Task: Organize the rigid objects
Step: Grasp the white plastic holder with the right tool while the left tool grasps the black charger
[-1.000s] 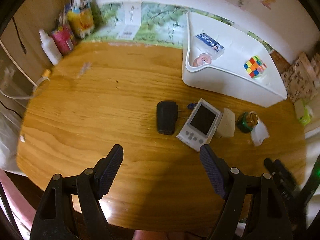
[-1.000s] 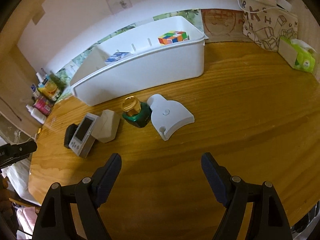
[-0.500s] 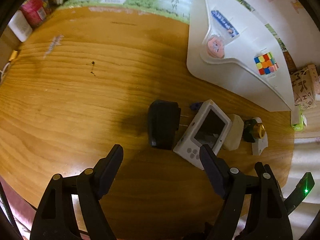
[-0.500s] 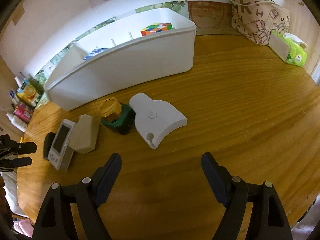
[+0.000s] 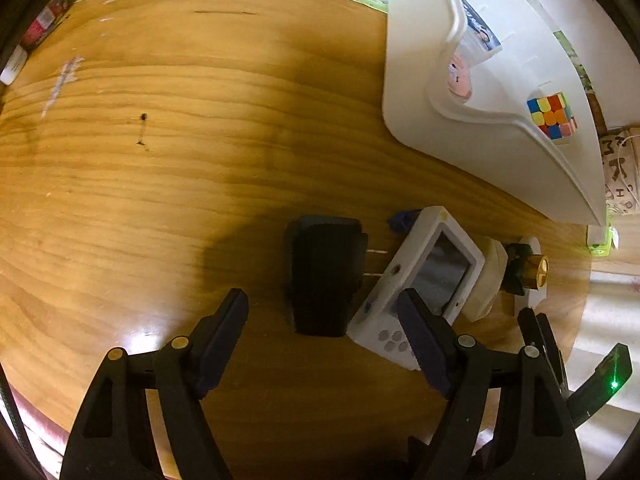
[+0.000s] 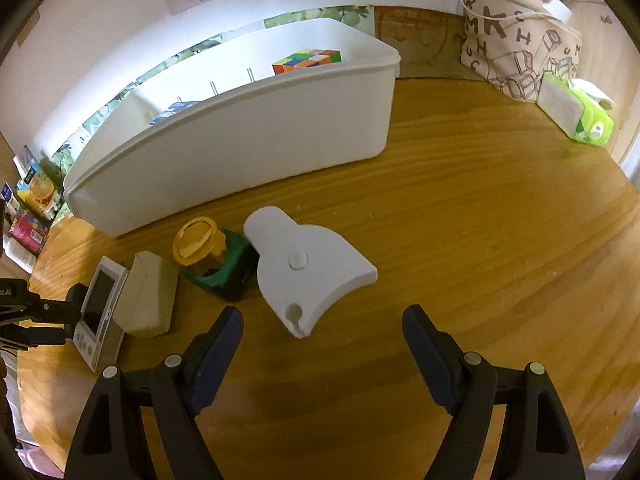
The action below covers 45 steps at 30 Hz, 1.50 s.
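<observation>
A black plug adapter [image 5: 324, 276] lies flat on the wooden table [image 5: 160, 160], its two prongs toward a white handheld device [image 5: 424, 284] with a screen. My left gripper [image 5: 320, 304] hangs open just above the adapter's near end, touching nothing. Beyond the device sit a cream block [image 6: 148, 300], a green bottle [image 6: 212, 256] with a gold cap, and a flat white plastic piece [image 6: 308, 272]. My right gripper [image 6: 322, 324] stands open just short of that piece. The white bin [image 6: 240, 152] behind holds a colour cube [image 6: 308, 60] and a blue pack [image 5: 480, 32].
A patterned bag [image 6: 520, 48] and a green tissue pack [image 6: 576, 116] stand at the table's far right. Boxes and bottles [image 6: 32, 196] crowd the far left corner. The table's near edge runs just under both grippers.
My left gripper has dropped and tipped steeply down, closing in on the black adapter. The right gripper has crept a little nearer the white plastic piece. Both stay open.
</observation>
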Motion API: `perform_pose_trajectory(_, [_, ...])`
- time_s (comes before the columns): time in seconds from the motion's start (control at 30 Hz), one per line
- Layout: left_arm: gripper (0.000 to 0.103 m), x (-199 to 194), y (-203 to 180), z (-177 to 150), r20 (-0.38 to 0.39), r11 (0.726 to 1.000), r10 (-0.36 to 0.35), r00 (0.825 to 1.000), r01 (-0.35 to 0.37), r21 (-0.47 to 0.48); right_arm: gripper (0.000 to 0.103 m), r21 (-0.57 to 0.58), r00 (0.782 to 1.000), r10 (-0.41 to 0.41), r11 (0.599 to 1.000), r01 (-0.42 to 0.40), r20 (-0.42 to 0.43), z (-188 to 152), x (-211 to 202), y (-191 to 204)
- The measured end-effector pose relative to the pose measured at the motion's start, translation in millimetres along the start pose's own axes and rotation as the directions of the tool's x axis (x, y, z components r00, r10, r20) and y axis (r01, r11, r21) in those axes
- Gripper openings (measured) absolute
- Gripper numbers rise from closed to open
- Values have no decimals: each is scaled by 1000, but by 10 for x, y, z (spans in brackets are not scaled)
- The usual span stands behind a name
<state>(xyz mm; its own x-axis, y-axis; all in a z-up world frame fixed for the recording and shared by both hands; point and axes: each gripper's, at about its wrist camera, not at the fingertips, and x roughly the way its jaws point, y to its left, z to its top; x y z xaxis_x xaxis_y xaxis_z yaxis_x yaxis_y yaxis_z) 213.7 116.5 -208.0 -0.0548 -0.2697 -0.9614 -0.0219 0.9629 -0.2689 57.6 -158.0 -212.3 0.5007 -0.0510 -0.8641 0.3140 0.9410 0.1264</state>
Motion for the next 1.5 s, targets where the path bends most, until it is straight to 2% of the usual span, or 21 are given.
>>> perform_pose_trajectory(0.4, [63, 45, -129, 114, -22, 998, -60, 998, 61, 33, 82, -81, 1000, -28, 996, 29, 7, 125, 160, 102])
perform_pose_trajectory(0.73, [52, 18, -91, 99, -33, 995, -90, 995, 91, 40, 67, -97, 999, -40, 994, 42, 29, 200, 212, 124])
perform_pose_trajectory(0.97, [48, -42, 30, 43, -40, 993, -111, 993, 113, 42, 67, -86, 998, -48, 995, 50, 28, 204, 205, 131])
perform_pose_trajectory(1.07, [37, -87, 34, 48, -17, 992, -117, 993, 118, 49, 67, -76, 998, -56, 995, 58, 25, 195, 192, 133])
perform_pose_trajectory(1.17, [36, -45, 65, 55, -37, 993, -108, 993, 110, 48, 67, -64, 998, -65, 996, 67, 26, 177, 162, 134])
perform_pose_trajectory(1.5, [35, -48, 41, 67, -31, 989, -124, 992, 126, 77, 66, -24, 995, -95, 995, 96, 37, 70, 1, 122])
